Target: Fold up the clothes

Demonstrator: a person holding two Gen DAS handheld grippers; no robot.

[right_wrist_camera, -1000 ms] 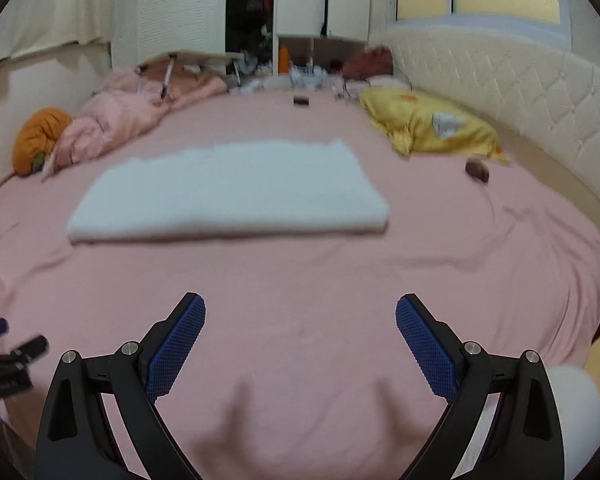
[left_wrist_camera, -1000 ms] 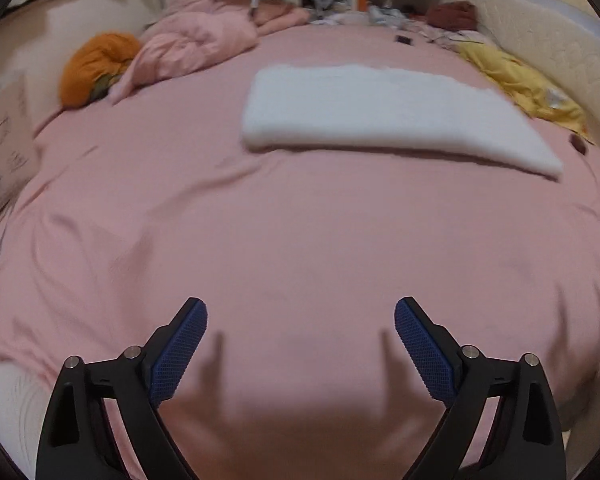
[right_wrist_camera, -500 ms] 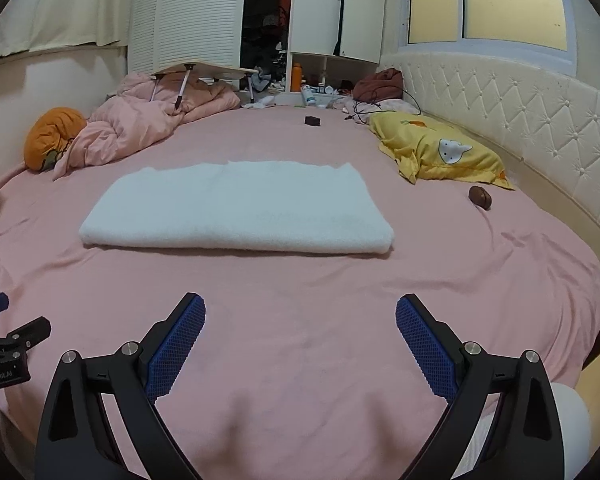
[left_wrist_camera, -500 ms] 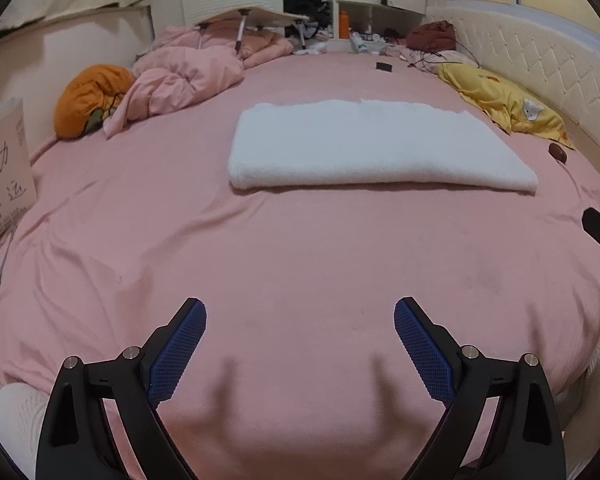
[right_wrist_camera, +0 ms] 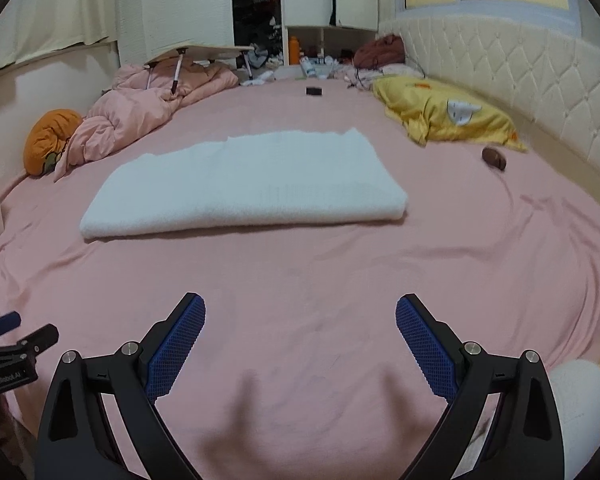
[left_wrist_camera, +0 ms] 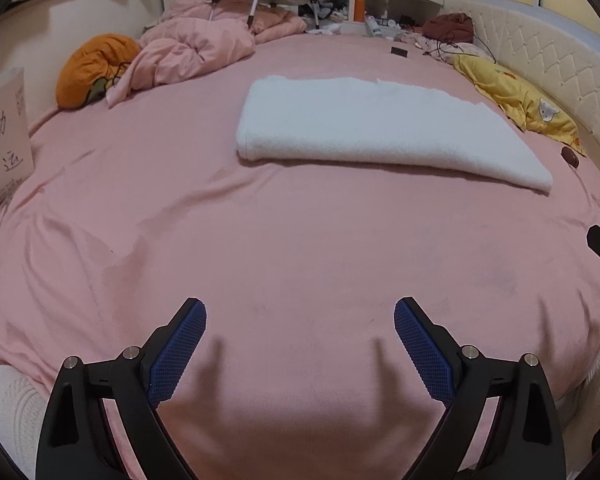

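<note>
A white fluffy cloth [left_wrist_camera: 380, 128] [right_wrist_camera: 244, 184] lies folded into a long flat rectangle in the middle of the pink bed [left_wrist_camera: 300, 248] [right_wrist_camera: 320, 272]. My left gripper [left_wrist_camera: 300, 320] hangs open over the near part of the sheet, well short of the cloth, with nothing between its blue pads. My right gripper [right_wrist_camera: 300, 320] is open too, empty, equally far in front of the cloth. Part of the right gripper shows at the right edge of the left wrist view, and the left gripper's tip [right_wrist_camera: 16, 336] shows at the left edge of the right wrist view.
A crumpled pink quilt [left_wrist_camera: 192, 52] and an orange cushion [left_wrist_camera: 96, 68] lie at the back left. A yellow pillow [right_wrist_camera: 440, 116] rests along the quilted headboard [right_wrist_camera: 520, 72]. A small brown object [right_wrist_camera: 494, 157] and a black one [right_wrist_camera: 313, 90] sit on the sheet. A cardboard box [left_wrist_camera: 0, 136] stands left.
Both views have steadied and tilted up a little; the cloth has not moved. Both grippers stay open and back from it.
</note>
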